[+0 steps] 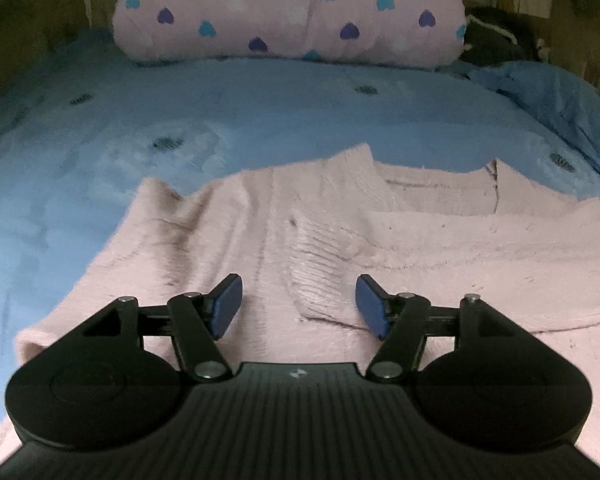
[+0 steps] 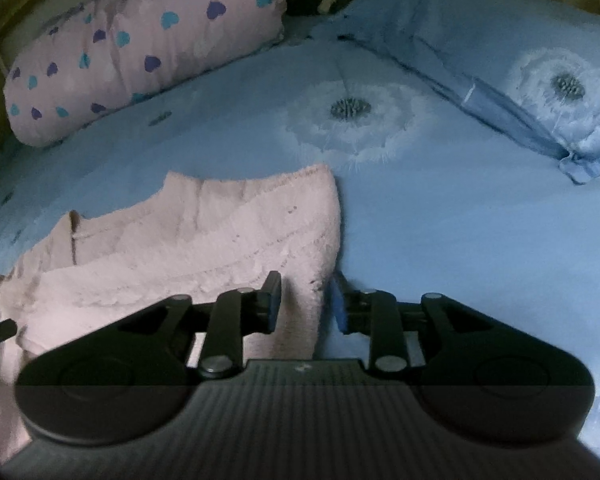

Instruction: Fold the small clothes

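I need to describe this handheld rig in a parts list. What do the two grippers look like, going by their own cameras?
Both look alike. The left gripper and the right gripper each have a matte black ribbed body with a small pale emblem at its front edge, two round black housings, black linkage arms with silver pivot pins, and two fingers tipped with blue pads. No cables, hands or sleeves show.

Dim room, a blue dandelion-print bedspread (image 2: 440, 208), heart-patterned pink bolster (image 1: 288, 12) and blue pillow (image 2: 500, 52) beyond.
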Action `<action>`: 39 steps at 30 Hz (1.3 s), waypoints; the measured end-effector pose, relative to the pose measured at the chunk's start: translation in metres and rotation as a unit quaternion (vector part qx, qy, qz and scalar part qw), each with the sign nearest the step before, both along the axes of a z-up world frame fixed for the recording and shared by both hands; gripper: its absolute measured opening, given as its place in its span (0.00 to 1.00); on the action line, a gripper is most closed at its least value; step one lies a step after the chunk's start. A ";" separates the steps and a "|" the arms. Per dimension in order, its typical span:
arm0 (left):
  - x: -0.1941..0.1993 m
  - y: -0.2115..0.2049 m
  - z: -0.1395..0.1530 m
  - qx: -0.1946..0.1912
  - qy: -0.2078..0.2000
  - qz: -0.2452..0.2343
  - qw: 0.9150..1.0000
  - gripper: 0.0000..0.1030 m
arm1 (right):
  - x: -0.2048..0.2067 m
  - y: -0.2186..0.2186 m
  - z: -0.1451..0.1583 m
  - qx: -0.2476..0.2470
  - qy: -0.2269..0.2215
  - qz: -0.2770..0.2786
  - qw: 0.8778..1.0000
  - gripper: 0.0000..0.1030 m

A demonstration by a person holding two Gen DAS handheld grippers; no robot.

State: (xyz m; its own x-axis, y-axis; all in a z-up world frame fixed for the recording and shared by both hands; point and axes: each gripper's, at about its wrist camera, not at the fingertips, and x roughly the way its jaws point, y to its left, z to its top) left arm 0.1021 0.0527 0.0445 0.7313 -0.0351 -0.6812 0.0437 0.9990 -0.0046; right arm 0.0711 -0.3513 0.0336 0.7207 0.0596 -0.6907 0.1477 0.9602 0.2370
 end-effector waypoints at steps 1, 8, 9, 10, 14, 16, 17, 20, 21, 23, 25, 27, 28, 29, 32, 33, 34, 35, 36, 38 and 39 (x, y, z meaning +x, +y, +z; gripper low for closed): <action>-0.004 0.003 0.005 0.003 -0.003 0.002 1.000 0.67 | -0.003 0.000 0.004 0.003 -0.007 0.001 1.000 0.30; -0.039 0.028 0.036 0.028 -0.009 0.020 0.999 0.67 | -0.033 0.014 0.028 -0.007 -0.045 0.034 0.998 0.51; -0.044 0.033 0.039 0.031 -0.009 0.024 0.999 0.67 | -0.036 0.017 0.030 -0.008 -0.048 0.043 0.998 0.51; -0.049 0.039 0.042 0.033 -0.007 0.030 0.999 0.67 | -0.039 0.020 0.032 -0.008 -0.050 0.050 0.997 0.51; -0.070 0.064 0.049 0.042 0.002 0.052 0.998 0.67 | -0.046 0.031 0.036 -0.004 -0.054 0.077 0.996 0.51; -0.078 0.074 0.049 0.053 0.008 0.062 0.997 0.67 | -0.046 0.037 0.036 -0.004 -0.053 0.091 0.994 0.51; -0.081 0.078 0.048 0.058 0.011 0.067 0.996 0.67 | -0.046 0.040 0.035 -0.006 -0.053 0.095 0.994 0.51; -0.092 0.093 0.043 0.055 0.026 0.085 0.995 0.67 | -0.046 0.047 0.035 -0.009 -0.051 0.104 0.993 0.51; -0.094 0.096 0.041 0.048 0.030 0.087 0.995 0.67 | -0.045 0.048 0.034 -0.009 -0.050 0.105 0.993 0.51; -0.099 0.101 0.036 0.027 0.041 0.086 0.995 0.67 | -0.045 0.049 0.033 -0.008 -0.048 0.106 0.993 0.51; -0.101 0.104 0.029 0.009 0.052 0.087 0.995 0.67 | -0.044 0.051 0.032 -0.009 -0.046 0.106 0.993 0.51; -0.101 0.102 0.022 0.002 0.061 0.088 0.994 0.67 | -0.044 0.051 0.031 -0.010 -0.043 0.106 0.993 0.51; -0.100 0.101 0.018 0.004 0.065 0.087 0.994 0.67 | -0.043 0.051 0.030 -0.011 -0.042 0.106 0.993 0.51; -0.098 0.099 0.013 0.007 0.070 0.086 0.994 0.67 | -0.044 0.051 0.030 -0.011 -0.041 0.106 0.993 0.51; -0.095 0.095 0.001 0.036 0.073 0.096 0.992 0.67 | -0.044 0.051 0.030 -0.011 -0.041 0.105 0.994 0.51; -0.095 0.095 -0.002 0.053 0.069 0.103 0.991 0.67 | -0.044 0.051 0.030 -0.011 -0.041 0.105 0.994 0.51; -0.096 0.095 -0.004 0.064 0.068 0.107 0.990 0.67 | -0.044 0.051 0.030 -0.011 -0.041 0.104 0.994 0.51; -0.095 0.097 -0.006 0.066 0.068 0.109 0.990 0.67 | -0.044 0.051 0.030 -0.012 -0.041 0.104 0.994 0.51; -0.095 0.098 -0.007 0.062 0.068 0.111 0.990 0.67 | -0.044 0.052 0.029 -0.013 -0.040 0.105 0.994 0.51; -0.096 0.101 -0.008 0.055 0.067 0.115 0.990 0.67 | -0.044 0.052 0.029 -0.017 -0.040 0.105 0.993 0.51; -0.096 0.100 -0.007 0.057 0.066 0.117 0.989 0.67 | -0.043 0.053 0.029 -0.018 -0.039 0.106 0.993 0.51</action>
